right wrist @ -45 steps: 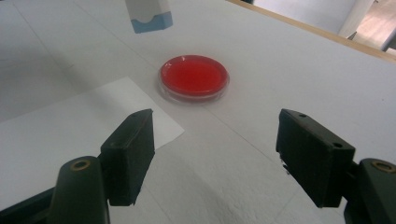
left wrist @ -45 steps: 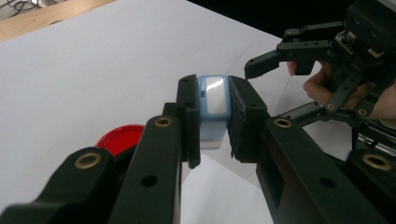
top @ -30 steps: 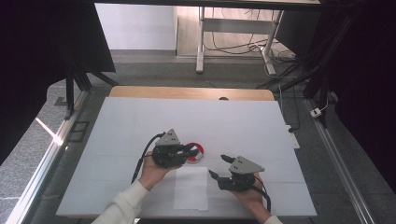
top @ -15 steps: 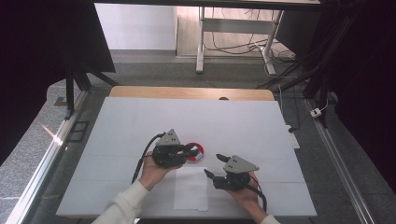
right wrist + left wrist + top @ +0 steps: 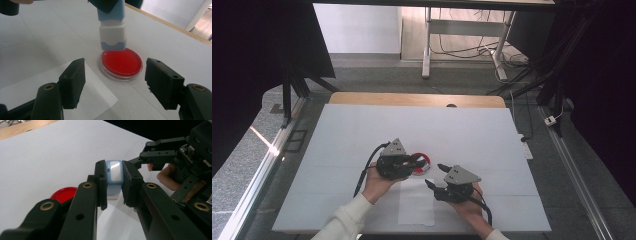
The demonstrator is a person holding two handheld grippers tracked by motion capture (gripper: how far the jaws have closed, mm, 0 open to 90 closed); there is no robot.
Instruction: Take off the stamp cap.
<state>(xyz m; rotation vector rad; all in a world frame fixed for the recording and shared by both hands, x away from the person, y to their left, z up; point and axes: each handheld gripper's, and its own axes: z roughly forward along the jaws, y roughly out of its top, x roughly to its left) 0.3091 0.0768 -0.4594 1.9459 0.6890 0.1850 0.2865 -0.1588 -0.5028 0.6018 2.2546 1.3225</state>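
High view: the left hand-held gripper (image 5: 414,162) is hovering over the red ink pad (image 5: 422,162) near the middle of the white tabletop (image 5: 347,135), while the right hand-held gripper (image 5: 435,176) is sitting just to the pad's right and nearer the person, beside a sheet of paper (image 5: 416,205). Left gripper view: the jaws are clamping a blue-and-white stamp (image 5: 113,173) between them – fully closed on its body, long axis running upright. Right gripper view: the stamp (image 5: 112,27) is hanging with its lower end just above, possibly touching, the ink pad (image 5: 121,62); the right jaws have just been closing yet are standing wide apart with nothing between them. The pad is lying straight ahead of the right hand-held gripper – the nearer free hand for steadying it, by this judgement.
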